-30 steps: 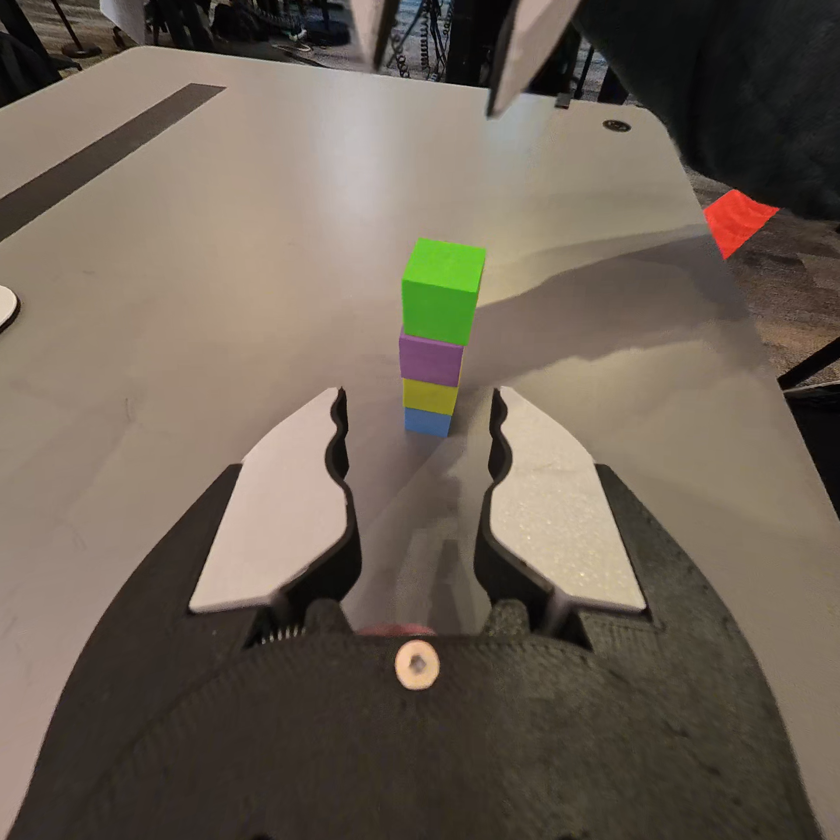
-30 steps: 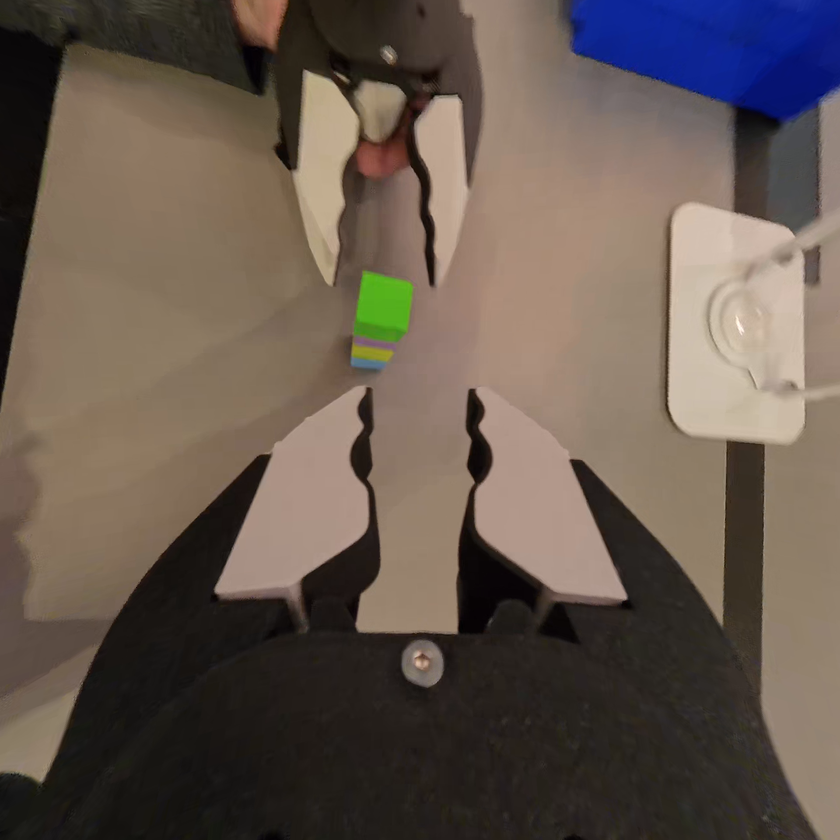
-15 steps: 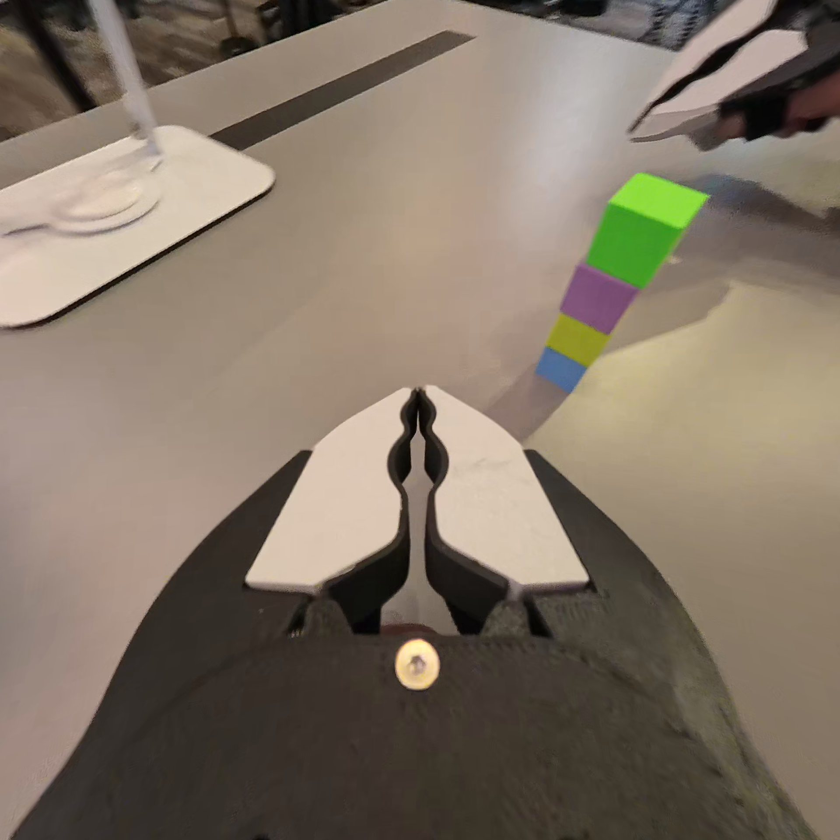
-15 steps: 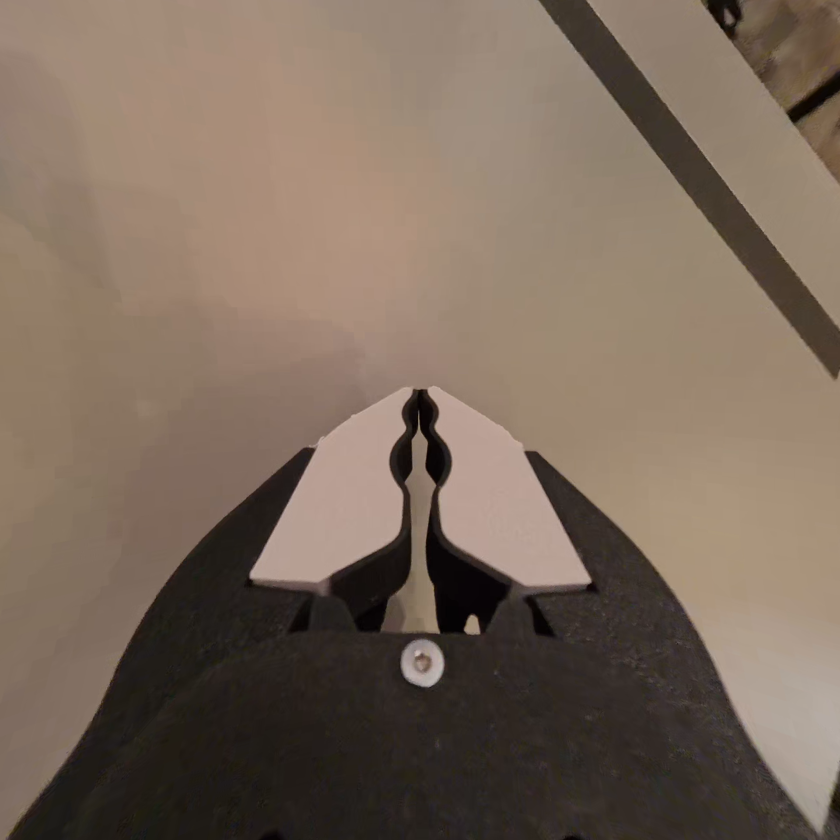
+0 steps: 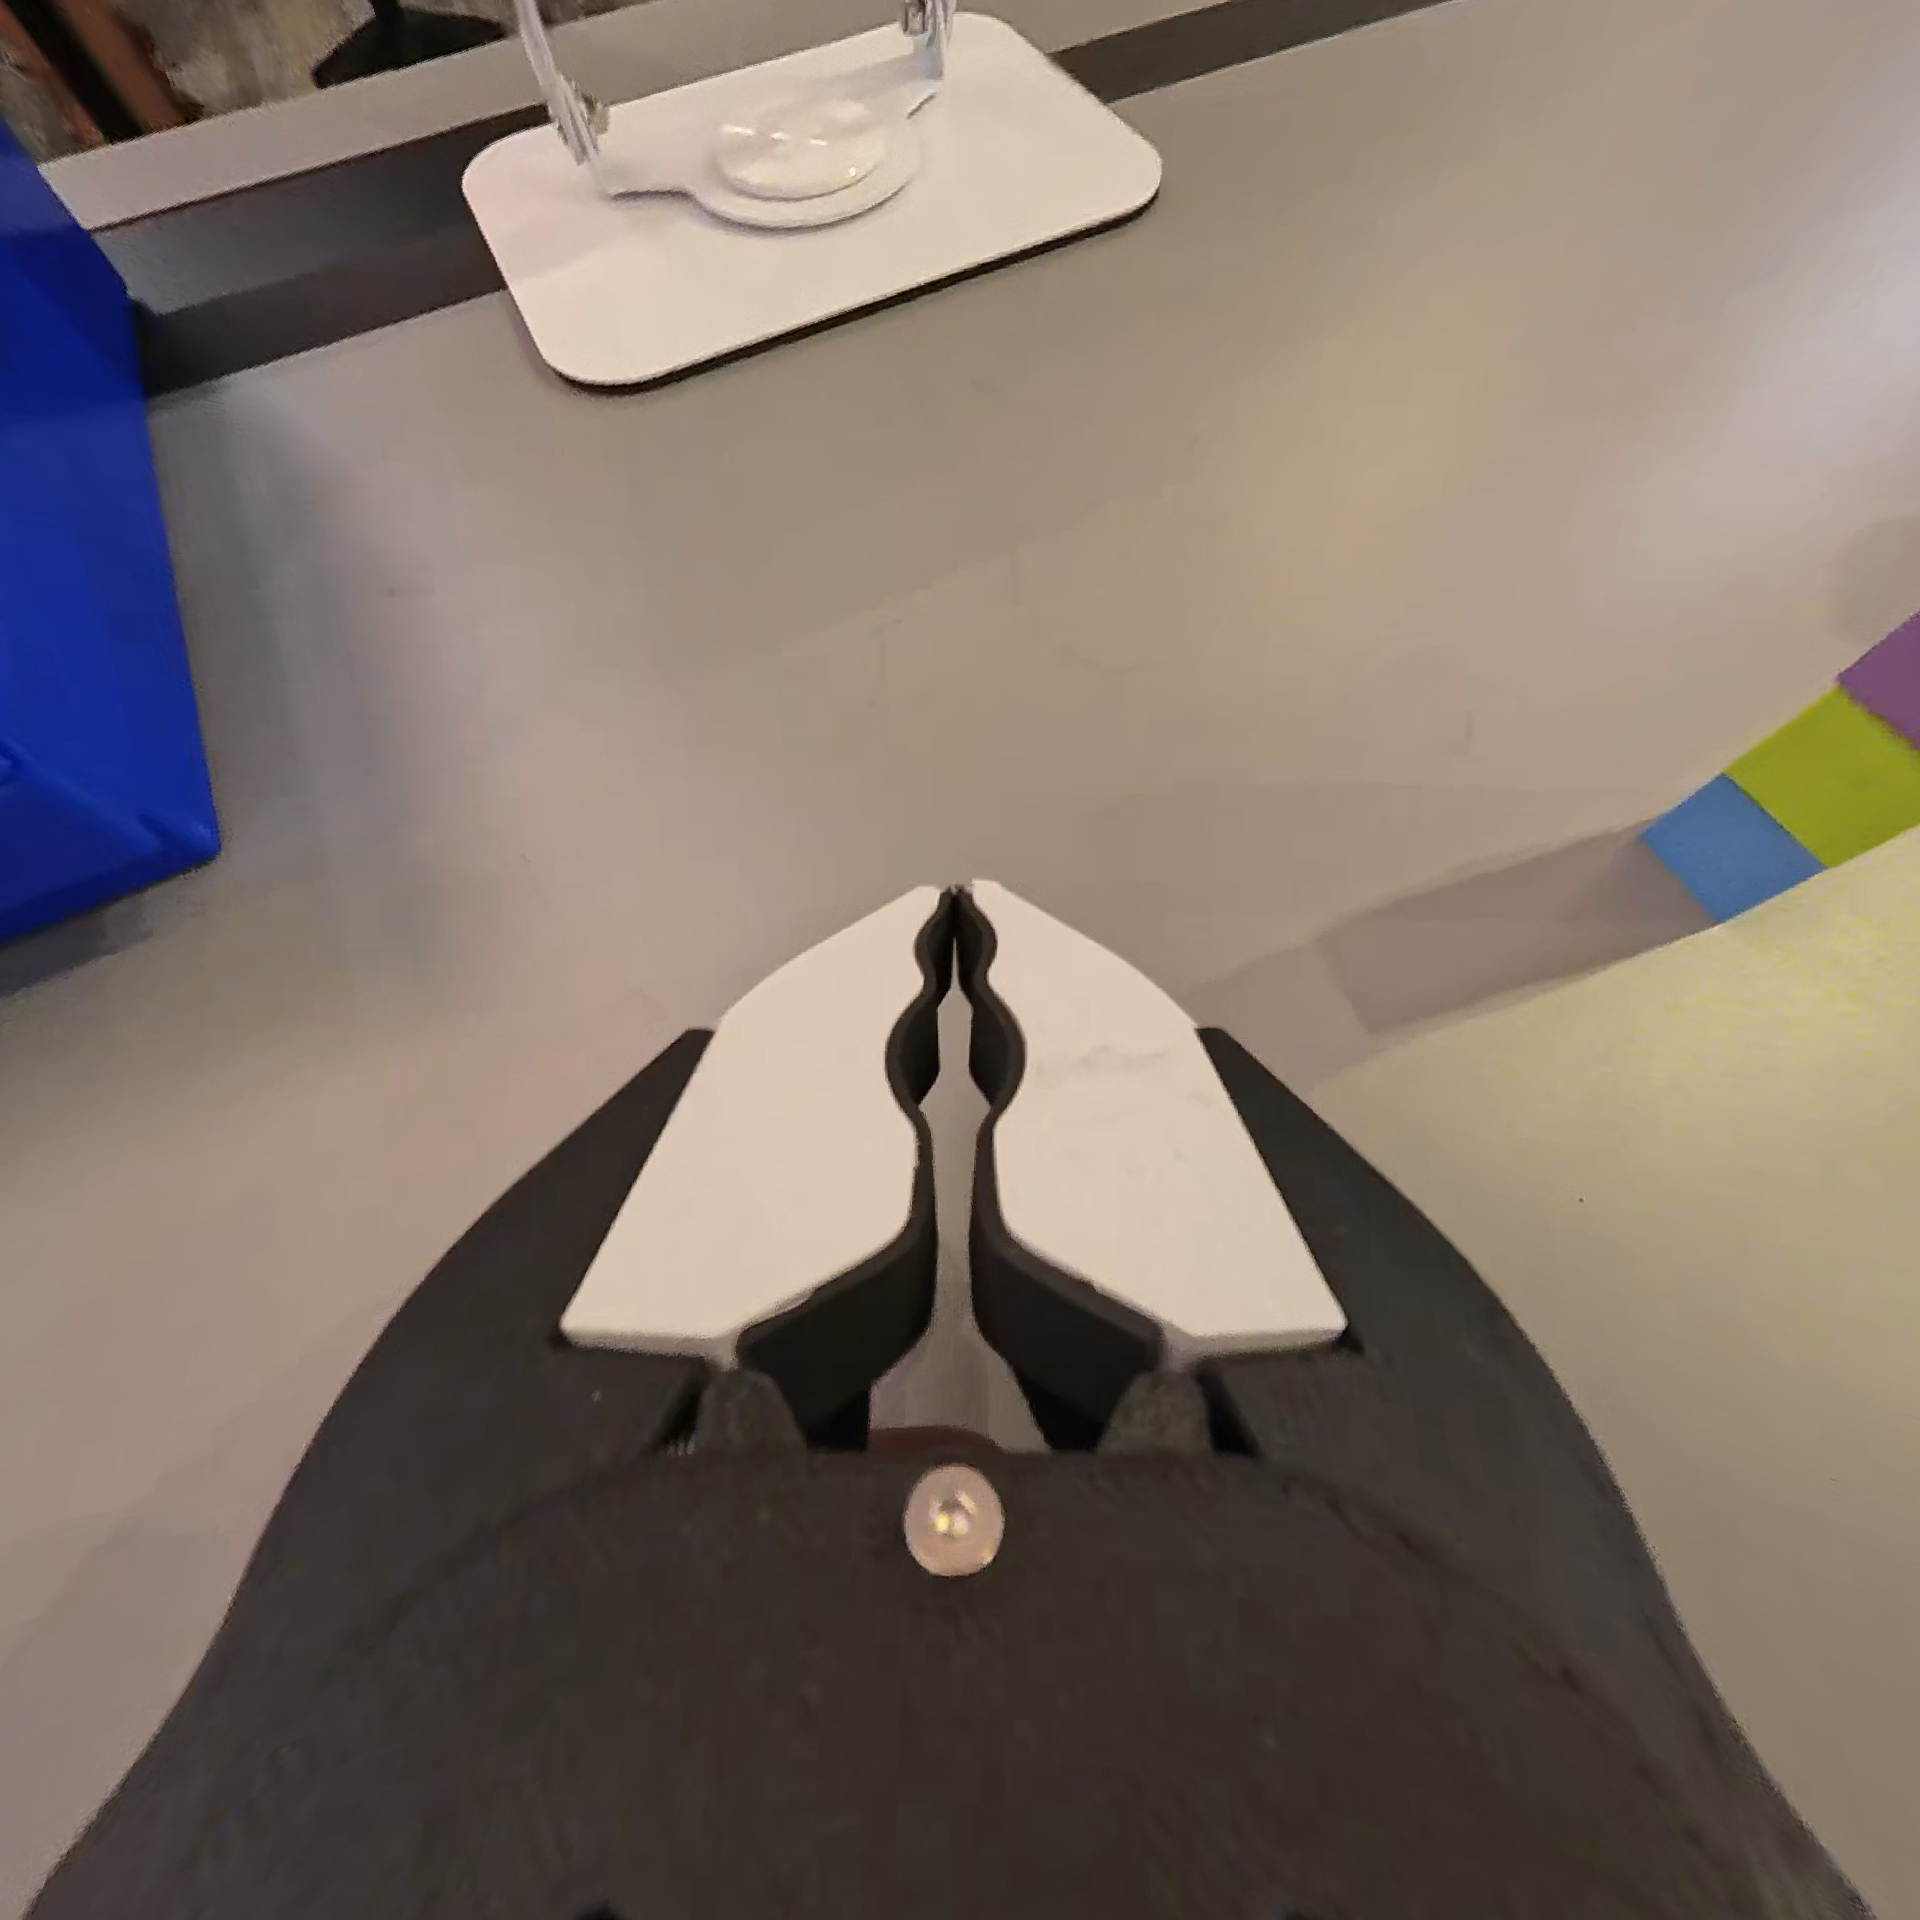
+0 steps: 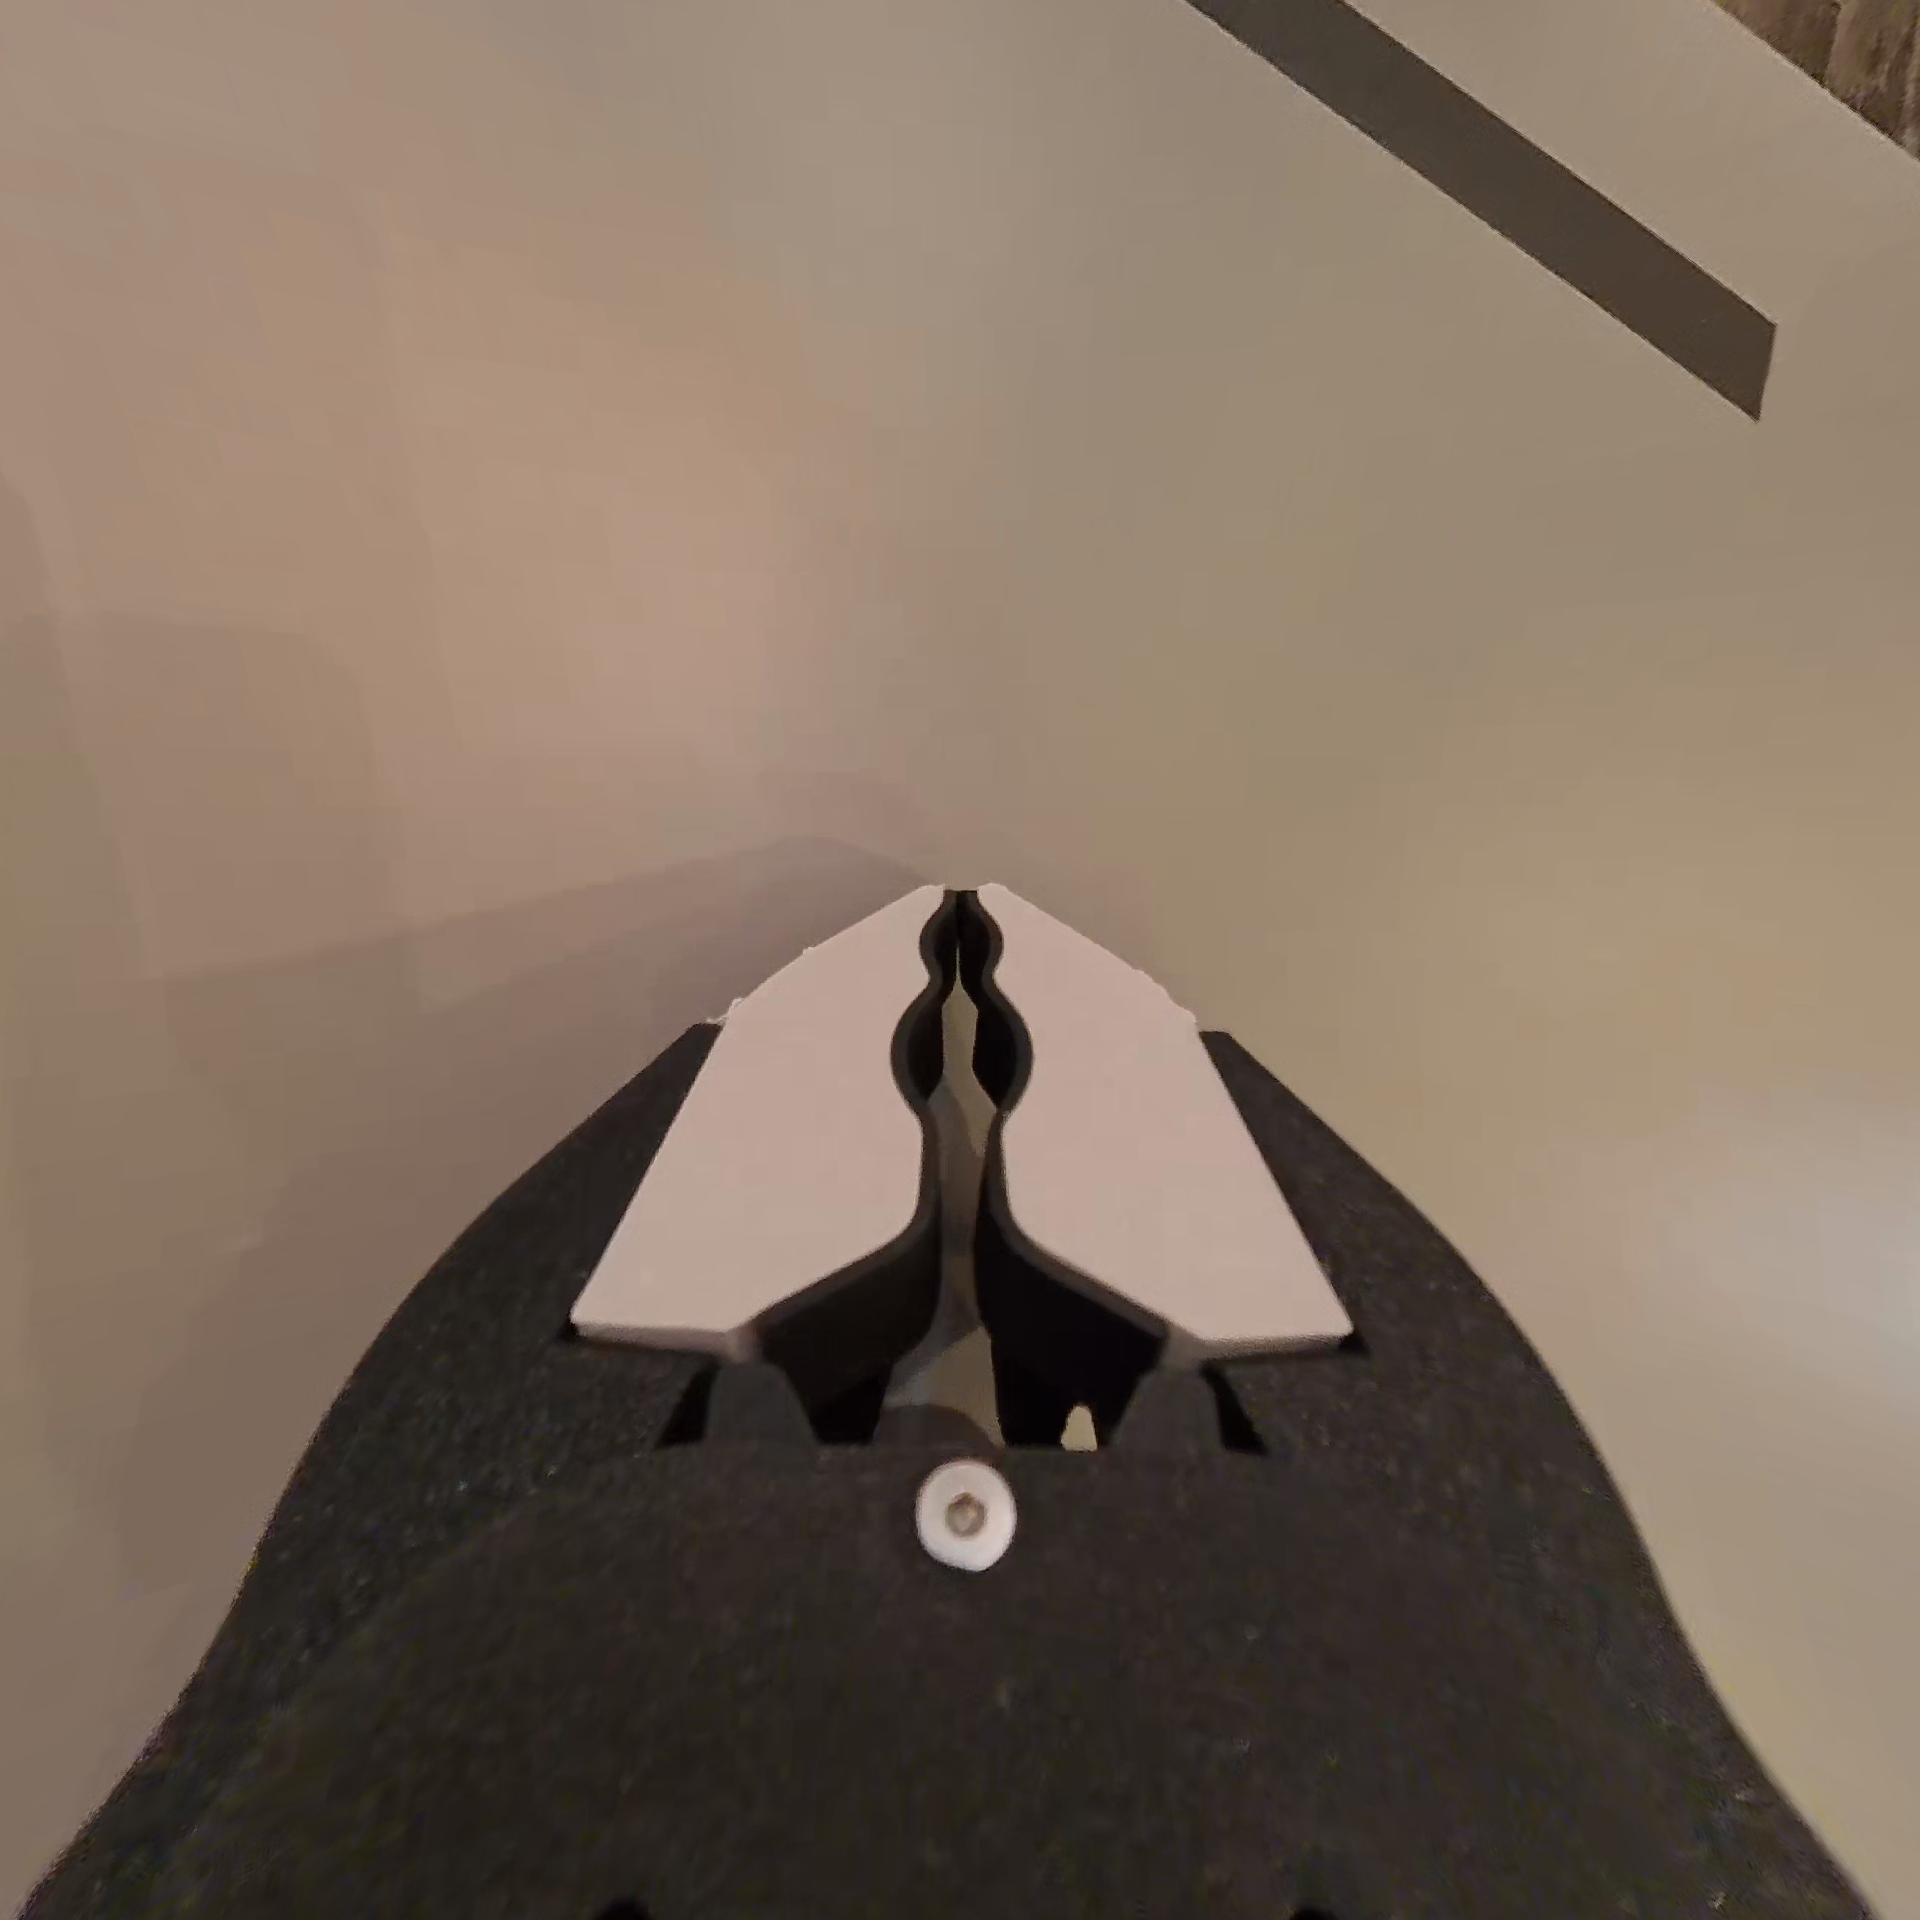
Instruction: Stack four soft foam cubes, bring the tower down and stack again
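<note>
In the left wrist view the stacked foam cubes stand at the far right edge: a blue cube (image 5: 1730, 857) at the bottom, a yellow-green cube (image 5: 1834, 774) on it and a purple cube (image 5: 1886, 675) above, cut off by the frame. My left gripper (image 5: 956, 891) is shut with nothing between its pads, and points past the stack, to its left. My right gripper (image 6: 961, 891) is shut with nothing between its pads over the bare grey table (image 6: 935, 468). No cube shows in the right wrist view.
A white pad (image 5: 810, 197) with a clear stand on it lies at the table's far side. A blue box (image 5: 73, 582) stands at the left. A dark strip (image 6: 1507, 187) crosses the table at the upper right of the right wrist view. It is some 15 centimeters from my left tips to the purple cube (image 5: 1886, 675).
Both grippers were open around the four-cube tower a second ago and have shut on nothing. Both swung away; the tower slid to the right edge of the left view.
</note>
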